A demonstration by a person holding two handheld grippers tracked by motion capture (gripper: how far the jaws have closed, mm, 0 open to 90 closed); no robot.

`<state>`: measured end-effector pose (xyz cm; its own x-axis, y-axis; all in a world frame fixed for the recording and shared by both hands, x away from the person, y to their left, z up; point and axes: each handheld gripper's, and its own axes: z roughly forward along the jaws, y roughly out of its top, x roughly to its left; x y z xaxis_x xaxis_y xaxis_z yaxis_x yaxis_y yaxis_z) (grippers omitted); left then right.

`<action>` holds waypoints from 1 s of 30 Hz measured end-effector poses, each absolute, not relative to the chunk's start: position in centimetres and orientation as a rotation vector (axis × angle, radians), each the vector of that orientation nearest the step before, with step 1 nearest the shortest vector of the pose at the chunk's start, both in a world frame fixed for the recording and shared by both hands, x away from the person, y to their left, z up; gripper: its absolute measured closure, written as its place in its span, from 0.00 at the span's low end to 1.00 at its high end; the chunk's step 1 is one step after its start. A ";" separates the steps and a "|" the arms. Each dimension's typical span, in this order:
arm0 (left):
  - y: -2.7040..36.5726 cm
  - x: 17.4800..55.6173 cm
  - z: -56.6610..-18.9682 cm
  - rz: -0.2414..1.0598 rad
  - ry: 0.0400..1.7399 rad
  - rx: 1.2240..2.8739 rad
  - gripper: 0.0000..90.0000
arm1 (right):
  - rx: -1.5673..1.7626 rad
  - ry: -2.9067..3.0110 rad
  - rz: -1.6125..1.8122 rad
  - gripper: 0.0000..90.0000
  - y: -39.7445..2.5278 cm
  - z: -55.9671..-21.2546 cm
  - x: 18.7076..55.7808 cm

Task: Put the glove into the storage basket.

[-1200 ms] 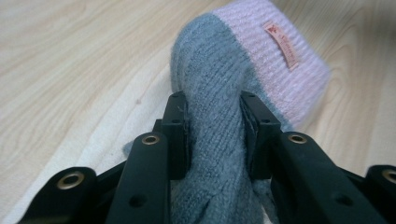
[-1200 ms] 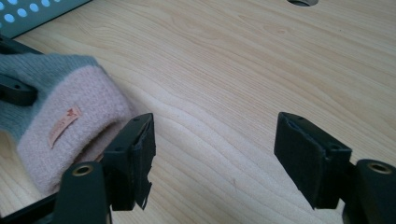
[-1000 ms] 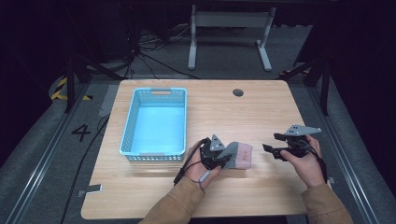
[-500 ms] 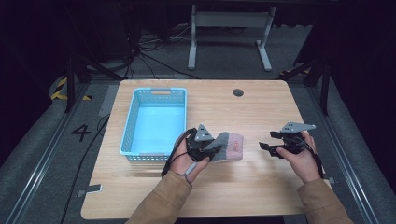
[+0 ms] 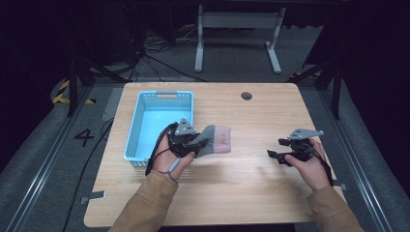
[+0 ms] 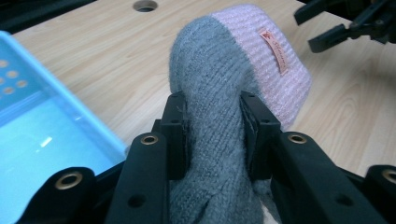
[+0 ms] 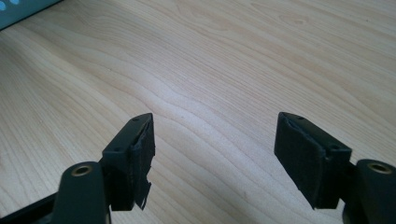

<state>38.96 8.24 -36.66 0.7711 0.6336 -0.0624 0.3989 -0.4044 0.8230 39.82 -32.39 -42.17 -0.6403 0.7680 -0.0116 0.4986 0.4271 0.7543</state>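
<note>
Nearest us, our right gripper (image 5: 273,155) hovers over bare wood at the right of the table (image 5: 251,193), its jaws spread wide with nothing between them. Our left gripper (image 5: 200,143) pinches the grey end of a grey and pink sock (image 6: 243,74), held clear of the tabletop just beside the blue basket (image 5: 140,140). Beyond, a round cable hole (image 5: 246,95) sits near the far edge.

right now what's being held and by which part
The left gripper pinches a sock across its grey part, with the pink cuff sticking out free. The right gripper is open and holds nothing.
</note>
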 end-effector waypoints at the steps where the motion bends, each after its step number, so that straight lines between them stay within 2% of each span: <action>1: 8.2 39.0 -36.7 0.324 0.772 2.048 0.75 | 1.084 2.331 1.054 0.33 -32.4 -42.2 39.8; 20: 15.2 41.6 -36.0 0.383 0.881 2.008 0.74 | 1.119 2.329 1.020 0.34 -33.3 -42.8 39.0; 30: 17.1 43.1 -36.6 0.402 0.912 2.005 0.74 | 1.129 2.328 1.014 0.34 -33.5 -42.9 38.5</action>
<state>43.11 17.12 -36.61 0.6790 0.7318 -0.0595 0.4501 -0.3508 0.8212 38.46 -33.54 -42.92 -0.6152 0.7883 -0.0104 0.5293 0.4227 0.7356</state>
